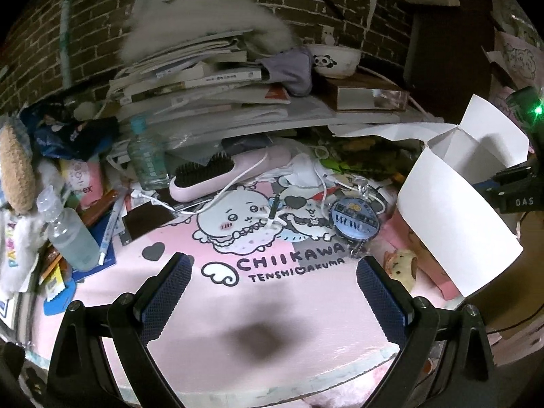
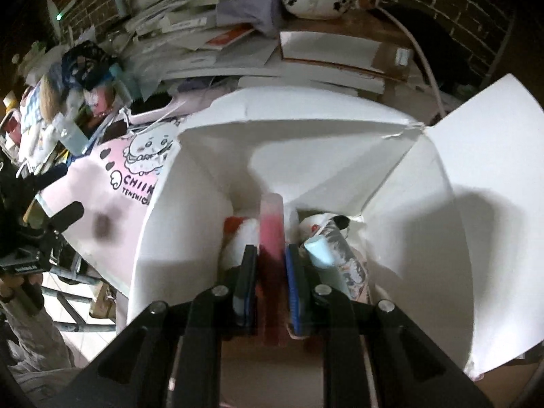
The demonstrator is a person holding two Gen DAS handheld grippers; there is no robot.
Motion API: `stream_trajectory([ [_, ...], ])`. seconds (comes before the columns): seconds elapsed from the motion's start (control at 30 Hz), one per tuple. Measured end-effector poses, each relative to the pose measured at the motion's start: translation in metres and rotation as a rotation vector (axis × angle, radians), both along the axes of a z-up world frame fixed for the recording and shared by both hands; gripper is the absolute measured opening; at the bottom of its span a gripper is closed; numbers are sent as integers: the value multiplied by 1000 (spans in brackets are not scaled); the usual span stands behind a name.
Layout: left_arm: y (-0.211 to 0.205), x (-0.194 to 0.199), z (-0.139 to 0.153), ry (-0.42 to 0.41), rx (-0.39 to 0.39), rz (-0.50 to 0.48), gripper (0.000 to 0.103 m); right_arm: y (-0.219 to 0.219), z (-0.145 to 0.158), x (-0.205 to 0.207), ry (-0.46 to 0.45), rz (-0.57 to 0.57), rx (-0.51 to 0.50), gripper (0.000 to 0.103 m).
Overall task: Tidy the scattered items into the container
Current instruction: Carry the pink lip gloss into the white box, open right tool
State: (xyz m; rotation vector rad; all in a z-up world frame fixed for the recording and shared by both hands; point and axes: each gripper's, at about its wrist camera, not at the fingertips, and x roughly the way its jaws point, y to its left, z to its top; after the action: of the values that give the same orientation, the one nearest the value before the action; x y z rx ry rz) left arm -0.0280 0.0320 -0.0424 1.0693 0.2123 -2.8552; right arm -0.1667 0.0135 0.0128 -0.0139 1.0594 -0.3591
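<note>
Right gripper [image 2: 270,255], fingers clamped on a pink tube [image 2: 271,224], aims it toward 12 o'clock above the open white box [image 2: 425,204], evidently for release onto items inside. Left gripper [image 1: 273,272], jaws spread and empty, hovers over the pink mat [image 1: 272,306]; the round tin [image 1: 353,219] lies at 1 o'clock.

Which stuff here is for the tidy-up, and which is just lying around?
For the job:
- white box
- pink tube in the right tool
- round tin
- open left tool

Just lying about:
- panda bowl
- book pile
- pink mat
</note>
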Motion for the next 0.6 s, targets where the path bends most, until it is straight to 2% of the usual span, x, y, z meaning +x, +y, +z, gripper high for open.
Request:
stream_trajectory([
  [0.07,2,-1,0,-6,-8,-3,98,-2,0,0,-5,-5,0,19],
  [0.1,3,-2,-1,-7,-11,-4,98,-3,1,-1,-14,-8,5,30],
  [0.13,4,-2,-1,-7,-13,-7,98,-4,4,-3,-33,-14,11,42],
  [0.17,6,-3,-2,-8,-11,-13,98,-4,7,-5,-57,-19,12,71],
  [0.2,7,-3,-3,-10,-10,-18,98,-3,12,-9,-98,-23,3,84],
  [0.43,32,-14,-16,-15,14,-123,98,20,38,-25,-301,27,-98,84],
  [0.6,57,-26,-32,-36,10,-216,97,33,38,-20,-392,70,-46,84],
])
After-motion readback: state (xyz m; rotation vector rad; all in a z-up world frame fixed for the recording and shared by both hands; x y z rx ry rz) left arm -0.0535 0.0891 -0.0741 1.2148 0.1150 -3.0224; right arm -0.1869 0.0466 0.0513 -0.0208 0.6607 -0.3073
